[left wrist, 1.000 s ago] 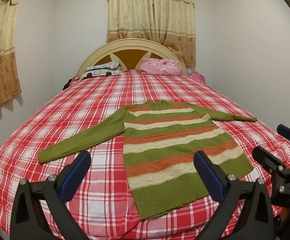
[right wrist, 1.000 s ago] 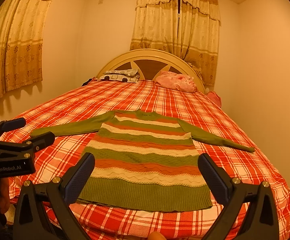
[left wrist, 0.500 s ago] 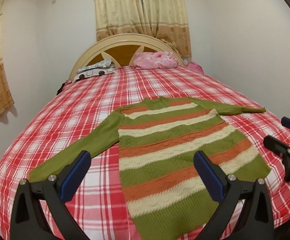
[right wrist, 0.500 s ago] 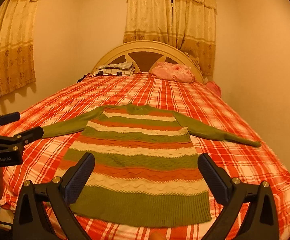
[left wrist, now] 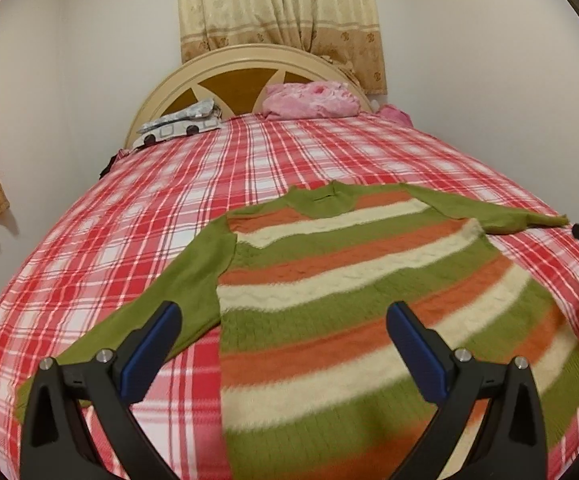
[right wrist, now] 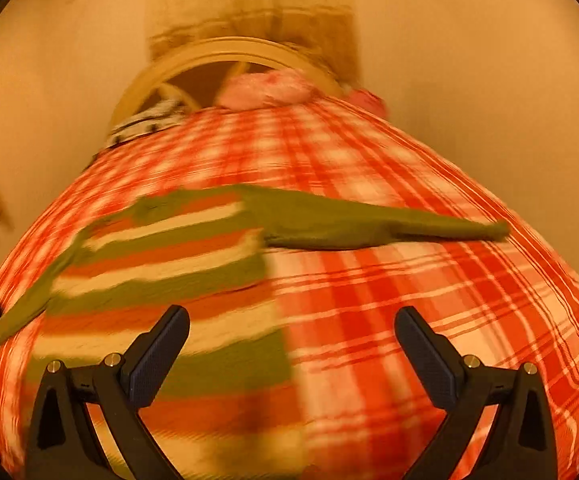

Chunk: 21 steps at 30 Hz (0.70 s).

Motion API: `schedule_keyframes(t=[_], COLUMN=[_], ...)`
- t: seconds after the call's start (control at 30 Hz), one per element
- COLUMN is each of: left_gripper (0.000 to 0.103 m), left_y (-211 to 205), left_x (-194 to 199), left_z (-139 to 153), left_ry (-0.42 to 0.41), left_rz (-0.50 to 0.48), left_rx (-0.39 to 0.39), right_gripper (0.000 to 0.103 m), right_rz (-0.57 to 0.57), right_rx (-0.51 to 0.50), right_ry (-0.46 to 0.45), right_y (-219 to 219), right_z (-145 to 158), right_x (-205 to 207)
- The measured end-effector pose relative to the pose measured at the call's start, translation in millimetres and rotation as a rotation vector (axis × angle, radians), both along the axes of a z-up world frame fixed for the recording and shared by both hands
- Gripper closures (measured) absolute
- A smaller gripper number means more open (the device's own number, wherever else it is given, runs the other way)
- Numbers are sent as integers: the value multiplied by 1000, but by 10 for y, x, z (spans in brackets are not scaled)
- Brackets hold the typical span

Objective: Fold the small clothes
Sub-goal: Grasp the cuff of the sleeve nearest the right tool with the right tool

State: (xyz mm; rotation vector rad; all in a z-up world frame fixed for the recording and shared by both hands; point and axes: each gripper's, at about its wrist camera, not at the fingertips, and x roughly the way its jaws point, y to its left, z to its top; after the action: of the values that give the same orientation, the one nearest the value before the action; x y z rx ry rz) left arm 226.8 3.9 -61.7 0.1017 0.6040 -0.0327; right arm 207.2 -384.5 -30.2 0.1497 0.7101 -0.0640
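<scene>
— On the bed (left wrist: 209,184), where's the sweater (left wrist: 349,280)?
— Flat near the foot edge, sleeves spread.
— And the tongs?
— Left gripper (left wrist: 283,354) and right gripper (right wrist: 291,356) both gape wide, holding nothing, above it.

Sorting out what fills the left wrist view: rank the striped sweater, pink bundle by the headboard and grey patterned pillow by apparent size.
1. Striped sweater, by far the largest.
2. Pink bundle.
3. Grey patterned pillow.
The last two look close in size; both lie far away, so their order is unsure.
</scene>
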Motion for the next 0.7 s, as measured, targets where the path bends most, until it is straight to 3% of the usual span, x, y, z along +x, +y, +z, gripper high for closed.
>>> schedule_keyframes(t=[0.23, 0.37, 0.57, 0.67, 0.7], left_gripper=[0, 0, 0, 0, 0], left_y=[59, 34, 79, 76, 73], left_x=[524, 680, 812, 830, 847], left_z=[-344, -525, -739, -772, -769], left_ry=[75, 116, 187, 202, 201], left_rz=[47, 56, 82, 84, 82], left_rx=[-26, -24, -42, -47, -49], right_gripper=[4, 24, 31, 46, 56], right_rz=[-218, -358, -447, -440, -438], right_rx=[128, 193, 308, 362, 369], right_ry=[89, 127, 160, 167, 164], right_y=[-1162, -1803, -2293, -2346, -2345], right_z=[-261, -459, -689, -767, -778], right_x=[611, 909, 1272, 1414, 1434])
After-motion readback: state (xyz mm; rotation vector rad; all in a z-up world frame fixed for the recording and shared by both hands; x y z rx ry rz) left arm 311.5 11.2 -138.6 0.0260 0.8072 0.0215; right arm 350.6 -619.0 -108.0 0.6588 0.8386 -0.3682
